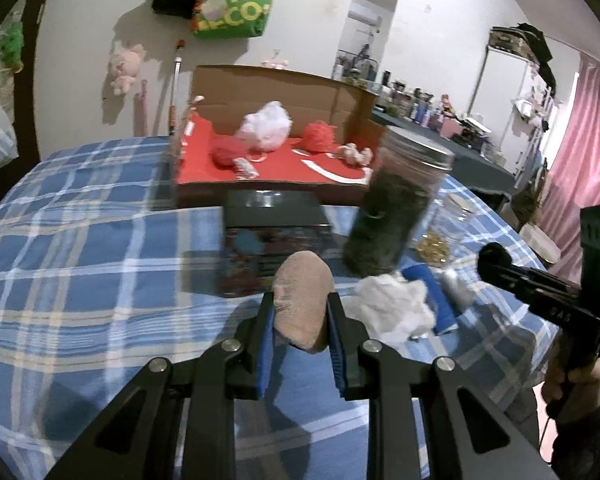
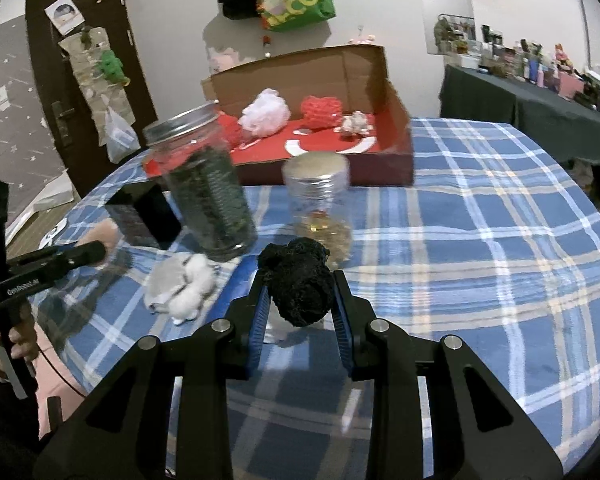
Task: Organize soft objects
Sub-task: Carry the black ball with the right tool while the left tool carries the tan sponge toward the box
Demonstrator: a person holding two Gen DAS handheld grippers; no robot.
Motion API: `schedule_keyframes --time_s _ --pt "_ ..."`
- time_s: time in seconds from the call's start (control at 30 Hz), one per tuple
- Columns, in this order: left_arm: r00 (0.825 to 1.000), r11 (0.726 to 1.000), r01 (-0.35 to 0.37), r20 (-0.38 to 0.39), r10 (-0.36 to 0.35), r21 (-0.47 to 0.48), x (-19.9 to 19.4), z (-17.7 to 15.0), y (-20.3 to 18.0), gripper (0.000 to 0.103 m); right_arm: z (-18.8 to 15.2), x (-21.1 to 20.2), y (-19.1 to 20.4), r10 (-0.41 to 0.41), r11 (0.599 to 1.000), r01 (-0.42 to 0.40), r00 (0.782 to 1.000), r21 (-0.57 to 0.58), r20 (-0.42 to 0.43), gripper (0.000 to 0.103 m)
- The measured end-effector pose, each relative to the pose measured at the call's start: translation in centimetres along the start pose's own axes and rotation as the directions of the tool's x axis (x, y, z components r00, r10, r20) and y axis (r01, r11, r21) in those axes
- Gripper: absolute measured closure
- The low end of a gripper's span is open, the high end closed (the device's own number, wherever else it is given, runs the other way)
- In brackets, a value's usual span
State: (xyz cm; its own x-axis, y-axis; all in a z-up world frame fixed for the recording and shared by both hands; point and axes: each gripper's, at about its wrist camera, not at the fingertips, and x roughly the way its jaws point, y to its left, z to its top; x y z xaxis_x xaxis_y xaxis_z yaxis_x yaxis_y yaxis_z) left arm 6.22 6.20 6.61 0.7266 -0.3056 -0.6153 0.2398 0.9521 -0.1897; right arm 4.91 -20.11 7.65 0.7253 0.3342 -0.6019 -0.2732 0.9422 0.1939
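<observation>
My left gripper [image 1: 300,300] is shut on a beige soft pouch [image 1: 302,300] and holds it above the blue plaid table. My right gripper [image 2: 298,284] is shut on a black fuzzy ball [image 2: 298,280] and holds it above the table. The right gripper also shows at the right of the left wrist view [image 1: 496,258]. A cardboard box with a red floor [image 1: 284,172] [image 2: 396,160] stands at the far side. It holds a white pouf [image 2: 265,113], red yarn pieces [image 2: 322,109] and a small pale toy [image 2: 354,123]. A white soft toy [image 2: 188,288] [image 1: 392,306] lies on the table.
A tall jar of dark leaves [image 2: 208,188] [image 1: 396,208] and a smaller jar with yellow bits [image 2: 320,200] stand mid-table. A black patterned tin [image 1: 274,240] [image 2: 144,212] stands left of them. A blue object [image 1: 432,300] lies by the white toy. A cluttered dark table [image 2: 540,92] stands behind.
</observation>
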Motion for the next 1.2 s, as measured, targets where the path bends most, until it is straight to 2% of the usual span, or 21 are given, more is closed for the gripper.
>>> schedule_keyframes --time_s 0.33,0.47,0.73,0.97,1.2 --pt "0.995 0.995 -0.092 -0.033 0.091 -0.040 -0.4 -0.5 3.7 0.078 0.3 0.3 -3.3 -0.064 0.997 0.065 0.997 0.028 -0.033 0.074" --pt "0.993 0.993 -0.114 -0.050 0.111 -0.043 0.0 -0.1 5.1 0.078 0.9 0.9 -4.3 -0.066 0.997 0.068 0.996 0.032 -0.057 0.074" --pt "0.997 0.997 -0.062 -0.049 0.065 0.049 1.3 2.5 7.0 0.078 3.8 2.2 -6.0 -0.043 0.999 0.043 0.996 0.003 -0.074 0.074" --pt "0.999 0.988 0.002 -0.051 0.006 0.156 3.0 5.3 7.6 0.078 5.9 4.0 -6.9 0.049 0.998 -0.052 0.995 -0.026 -0.091 0.074" --pt "0.996 0.977 0.082 -0.052 -0.074 0.196 4.4 7.8 8.9 0.078 8.1 5.7 -7.3 0.113 0.989 -0.124 0.985 -0.078 -0.127 0.074"
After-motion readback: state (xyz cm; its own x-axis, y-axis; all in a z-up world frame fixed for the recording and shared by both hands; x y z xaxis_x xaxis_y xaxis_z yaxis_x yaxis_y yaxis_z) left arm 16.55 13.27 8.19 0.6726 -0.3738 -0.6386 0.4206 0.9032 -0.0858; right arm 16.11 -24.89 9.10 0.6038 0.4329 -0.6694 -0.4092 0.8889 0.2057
